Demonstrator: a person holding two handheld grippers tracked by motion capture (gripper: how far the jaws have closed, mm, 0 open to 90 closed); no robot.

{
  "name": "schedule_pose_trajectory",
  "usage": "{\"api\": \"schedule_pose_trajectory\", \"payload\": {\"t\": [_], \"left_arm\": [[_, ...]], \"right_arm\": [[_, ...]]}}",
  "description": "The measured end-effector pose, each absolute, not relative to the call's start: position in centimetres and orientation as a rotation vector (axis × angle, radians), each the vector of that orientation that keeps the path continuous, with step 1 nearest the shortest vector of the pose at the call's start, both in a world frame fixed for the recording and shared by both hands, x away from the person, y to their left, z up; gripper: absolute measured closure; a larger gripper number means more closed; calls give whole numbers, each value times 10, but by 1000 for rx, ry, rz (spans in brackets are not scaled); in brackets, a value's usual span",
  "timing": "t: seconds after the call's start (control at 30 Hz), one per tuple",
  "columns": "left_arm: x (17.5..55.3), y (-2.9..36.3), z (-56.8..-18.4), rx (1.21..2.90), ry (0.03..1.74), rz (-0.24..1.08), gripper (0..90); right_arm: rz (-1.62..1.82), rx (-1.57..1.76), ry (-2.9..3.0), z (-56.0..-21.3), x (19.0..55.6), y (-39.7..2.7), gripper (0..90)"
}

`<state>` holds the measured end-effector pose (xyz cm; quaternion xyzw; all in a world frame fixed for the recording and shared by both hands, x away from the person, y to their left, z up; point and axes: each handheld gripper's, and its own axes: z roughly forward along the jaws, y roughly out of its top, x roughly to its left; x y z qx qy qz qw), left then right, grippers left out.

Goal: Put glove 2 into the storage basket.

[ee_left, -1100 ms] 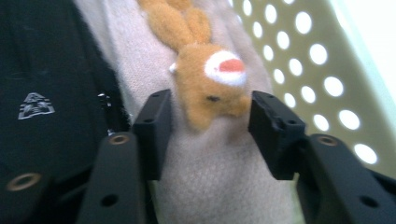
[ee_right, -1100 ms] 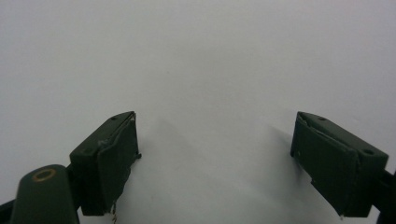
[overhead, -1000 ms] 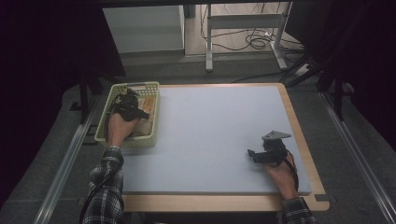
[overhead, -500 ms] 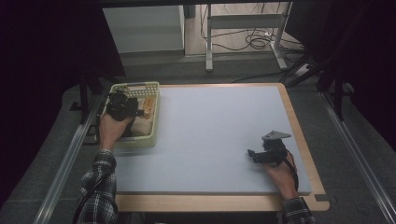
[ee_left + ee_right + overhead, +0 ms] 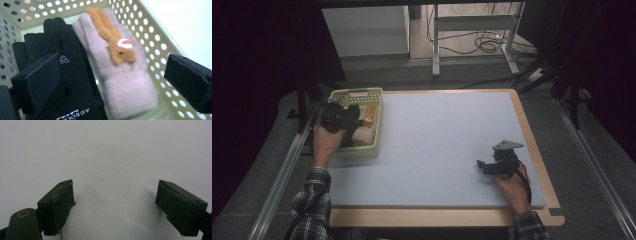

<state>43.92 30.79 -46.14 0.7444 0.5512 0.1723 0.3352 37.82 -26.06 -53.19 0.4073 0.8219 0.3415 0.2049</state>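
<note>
A pale green perforated basket (image 5: 357, 93) stands at the table's left edge. Inside it a black glove (image 5: 72, 82) lies beside a pink knitted glove (image 5: 125, 72) that has an orange plush animal (image 5: 112, 42) on its back. My left gripper (image 5: 343, 119) hovers over the basket's left side. Its jaws (image 5: 113, 75) have just been opening and stand wide apart above the gloves, pressing on nothing. My right gripper (image 5: 484, 166) rests low over the mat at the right, pointing left. It (image 5: 122, 205) is open, with bare mat between the jaws.
A pale blue-grey mat (image 5: 437, 135) covers the wooden table (image 5: 437, 217). The pink glove (image 5: 362, 134) and orange animal (image 5: 369, 111) show inside the basket wall (image 5: 150, 32). Desk legs and cables stand on the floor beyond the far edge.
My left hand has shifted left and slightly back over the basket. The right hand and its gripper have stayed where they were.
</note>
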Motion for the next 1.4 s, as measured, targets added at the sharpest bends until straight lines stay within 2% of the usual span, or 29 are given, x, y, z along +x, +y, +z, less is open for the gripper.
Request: {"api": "schedule_pose_trajectory", "payload": {"t": [0.87, 1.4], "left_arm": [[401, 280, -446, 1966, 1246, 488, 8], [367, 226, -443, 1996, 1028, 448, 7]], "right_arm": [[948, 1136, 2292, -532, 378, -260, 145], [948, 1130, 2292, -532, 378, -260, 145]]}}
